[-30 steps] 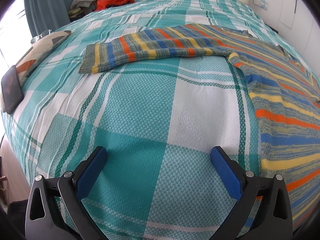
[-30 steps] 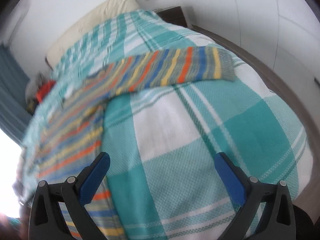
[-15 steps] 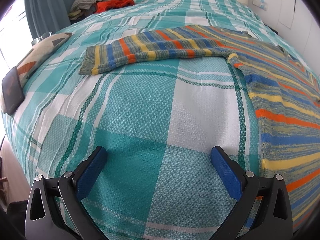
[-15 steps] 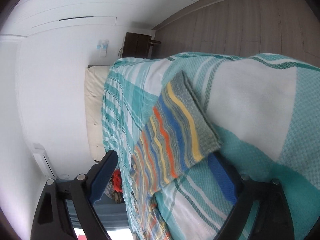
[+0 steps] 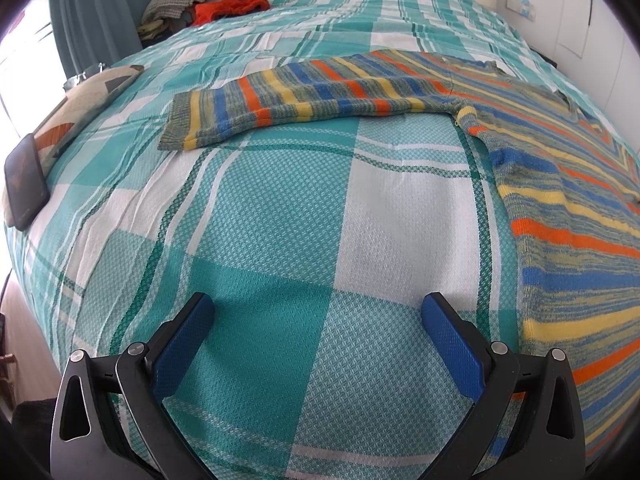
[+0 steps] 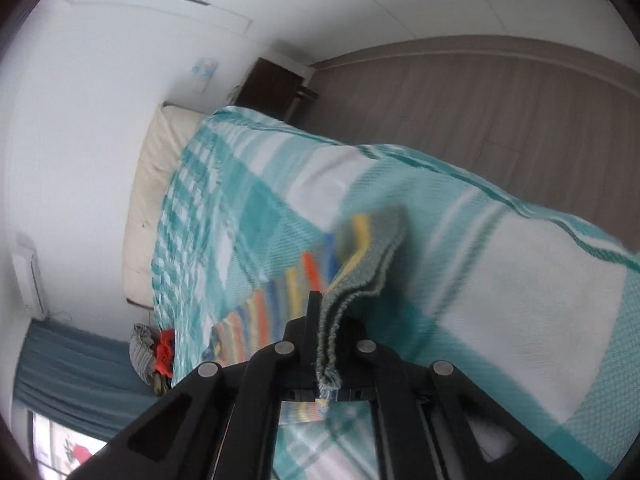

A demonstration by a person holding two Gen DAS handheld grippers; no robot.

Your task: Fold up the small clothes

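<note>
A striped knit sweater (image 5: 560, 184) in blue, orange, yellow and grey lies flat on the bed. Its left sleeve (image 5: 288, 108) stretches across the cover towards the left, cuff at the end. My left gripper (image 5: 318, 320) stands open low over bare cover, well short of that sleeve, nothing between its blue pads. In the right wrist view my right gripper (image 6: 326, 300) is shut on the cuff of the other sleeve (image 6: 362, 256); the grey ribbed edge is pinched between the jaws and bunches upward. That view is rolled sideways and blurred.
The bed has a teal and white plaid cover (image 5: 260, 208). A dark phone (image 5: 24, 184) and a patterned cushion (image 5: 80, 108) lie at its left edge. A pile of grey and red clothes (image 5: 208, 4) sits at the far corner. A dark nightstand (image 6: 268, 88) stands by the headboard.
My right gripper rolled, moved to the right sleeve's cuff and closed on it, from wide open. The left gripper and the left sleeve have not moved.
</note>
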